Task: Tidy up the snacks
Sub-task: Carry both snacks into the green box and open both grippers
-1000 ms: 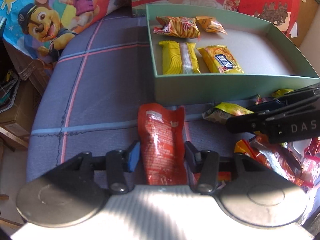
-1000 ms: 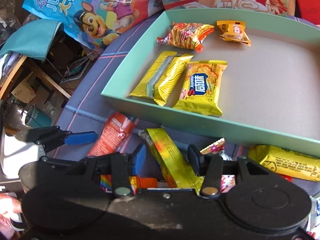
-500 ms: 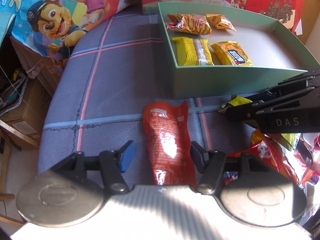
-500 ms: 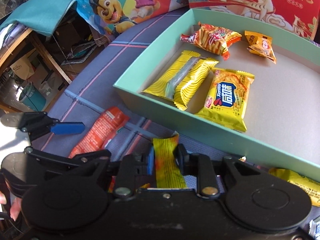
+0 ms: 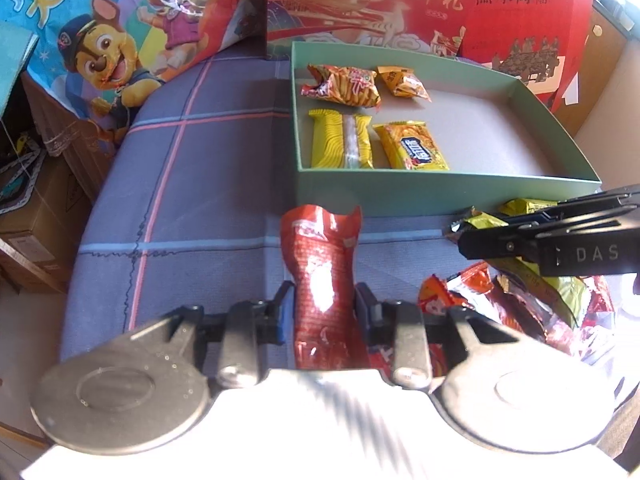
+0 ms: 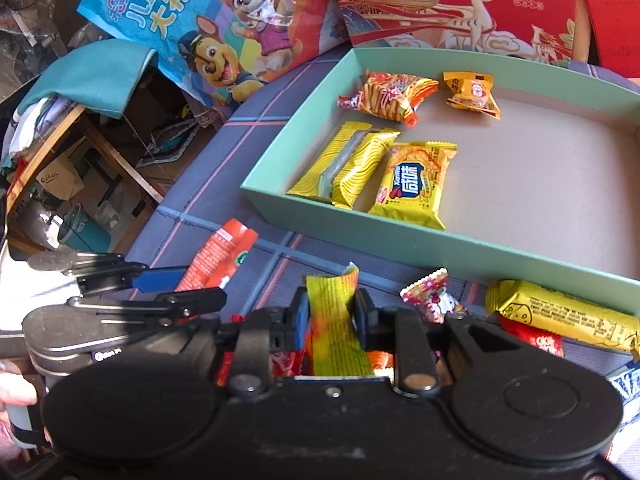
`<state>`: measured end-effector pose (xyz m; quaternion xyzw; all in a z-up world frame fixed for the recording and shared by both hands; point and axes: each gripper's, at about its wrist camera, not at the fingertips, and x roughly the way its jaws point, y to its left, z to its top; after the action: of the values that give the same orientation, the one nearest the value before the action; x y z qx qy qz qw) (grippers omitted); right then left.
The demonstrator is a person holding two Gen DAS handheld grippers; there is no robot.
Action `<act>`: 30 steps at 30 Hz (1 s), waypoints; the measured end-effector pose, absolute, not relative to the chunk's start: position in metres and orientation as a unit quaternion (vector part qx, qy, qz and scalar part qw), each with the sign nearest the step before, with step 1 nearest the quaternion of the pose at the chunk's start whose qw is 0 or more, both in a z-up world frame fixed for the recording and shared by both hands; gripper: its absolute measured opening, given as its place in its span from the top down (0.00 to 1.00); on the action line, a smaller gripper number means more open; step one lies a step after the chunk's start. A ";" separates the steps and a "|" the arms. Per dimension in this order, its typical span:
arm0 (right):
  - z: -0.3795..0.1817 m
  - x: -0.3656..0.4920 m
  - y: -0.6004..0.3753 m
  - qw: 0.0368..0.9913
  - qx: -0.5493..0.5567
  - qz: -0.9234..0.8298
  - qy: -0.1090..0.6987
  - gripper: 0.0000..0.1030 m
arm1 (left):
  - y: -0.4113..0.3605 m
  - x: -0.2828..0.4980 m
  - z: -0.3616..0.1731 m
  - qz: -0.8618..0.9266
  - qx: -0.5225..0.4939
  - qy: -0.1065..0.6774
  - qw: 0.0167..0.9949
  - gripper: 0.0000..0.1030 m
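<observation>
My left gripper [image 5: 324,300] is closing its jaws on a red snack packet [image 5: 320,240], and the pads press its sides. The packet's top end curls up off the plaid cushion [image 5: 192,208]. My right gripper [image 6: 331,304] is shut on a yellow-green packet [image 6: 338,336] that stands up between its pads. Just beyond both lies the green box [image 5: 440,192], with several yellow and orange snacks in its left part. In the right wrist view the left gripper [image 6: 188,286] and the red snack packet [image 6: 224,252] are at the lower left. The right gripper [image 5: 460,236] reaches in from the right in the left wrist view.
Loose snacks [image 5: 520,300] are heaped on the cushion at the right, among them a long yellow bar [image 6: 560,312] and a small candy [image 6: 432,296]. A cartoon dog bag [image 5: 112,40] and red gift boxes [image 5: 440,8] stand behind. The cushion drops off at the left to floor clutter [image 6: 80,184].
The left jaws have narrowed onto the red packet and raised its end. The right jaws closed on the yellow-green packet half a second ago and have since lifted it. Both views have pulled back.
</observation>
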<state>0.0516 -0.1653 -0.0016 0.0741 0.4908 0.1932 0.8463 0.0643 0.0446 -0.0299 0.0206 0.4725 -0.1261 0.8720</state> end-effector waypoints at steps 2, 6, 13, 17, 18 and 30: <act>0.008 0.048 -0.175 0.848 0.090 0.195 0.485 0.78 | 0.039 0.065 -0.017 -0.138 0.013 0.465 0.874 0.70; 0.028 0.054 -0.195 0.863 0.106 0.181 0.460 0.78 | 0.017 0.080 0.009 -0.163 0.016 0.445 0.880 0.70; 0.038 0.105 -0.239 0.884 0.159 0.103 0.428 0.78 | -0.044 0.150 0.013 -0.176 0.027 0.432 0.884 0.69; 0.026 0.144 -0.259 0.885 0.185 0.065 0.423 0.78 | -0.072 0.206 0.001 -0.170 0.011 0.446 0.879 0.69; 0.023 0.152 -0.263 0.884 0.191 0.058 0.423 0.77 | -0.077 0.217 -0.002 -0.169 0.004 0.449 0.877 0.69; -0.024 0.224 -0.293 0.870 0.230 0.034 0.435 0.77 | -0.113 0.291 -0.038 -0.155 -0.018 0.471 0.868 0.67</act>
<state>0.2236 -0.2928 -0.0241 0.2298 0.4350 0.0337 0.8699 0.2913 -0.1125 -0.0378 -0.0178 0.4711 -0.1547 0.8682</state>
